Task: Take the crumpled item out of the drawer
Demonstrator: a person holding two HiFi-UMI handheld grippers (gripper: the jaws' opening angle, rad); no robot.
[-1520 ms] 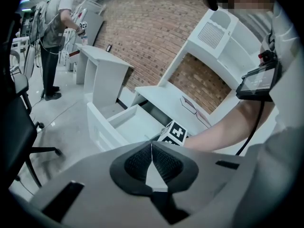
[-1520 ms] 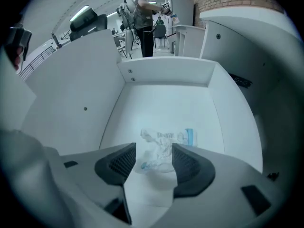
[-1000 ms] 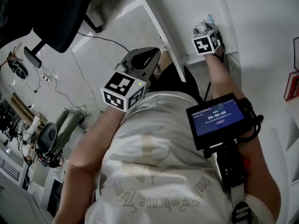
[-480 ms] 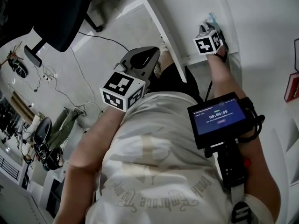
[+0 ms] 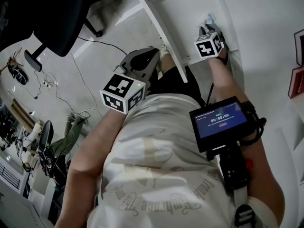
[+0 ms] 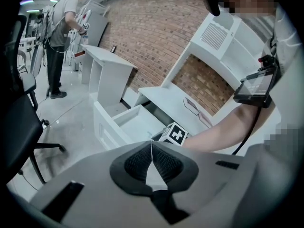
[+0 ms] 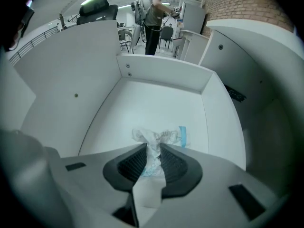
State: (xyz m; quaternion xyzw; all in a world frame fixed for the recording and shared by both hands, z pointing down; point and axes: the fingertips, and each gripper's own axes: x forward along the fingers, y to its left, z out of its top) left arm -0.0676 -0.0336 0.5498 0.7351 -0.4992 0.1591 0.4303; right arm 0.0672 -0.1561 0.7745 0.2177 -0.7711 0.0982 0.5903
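Okay, my right gripper [image 7: 152,151] is down in the drawer [image 7: 161,80], jaws closing on the crumpled item [image 7: 159,137] — it lies on the drawer floor, dead ahead between the pads, its bulk past the tips. Left gripper [image 6: 152,146] is closed, empty, outside the drawer — I'd lift with the right.

One crumpled white-and-blue wrapper [image 7: 156,137], just the one. One open white drawer [image 7: 161,80]. One black office chair [image 5: 52,13] over on the floor. One dark screen unit [image 5: 218,120] strapped to a forearm. Red-edged books [image 5: 296,82] at the far right: two, I think, both cut off.
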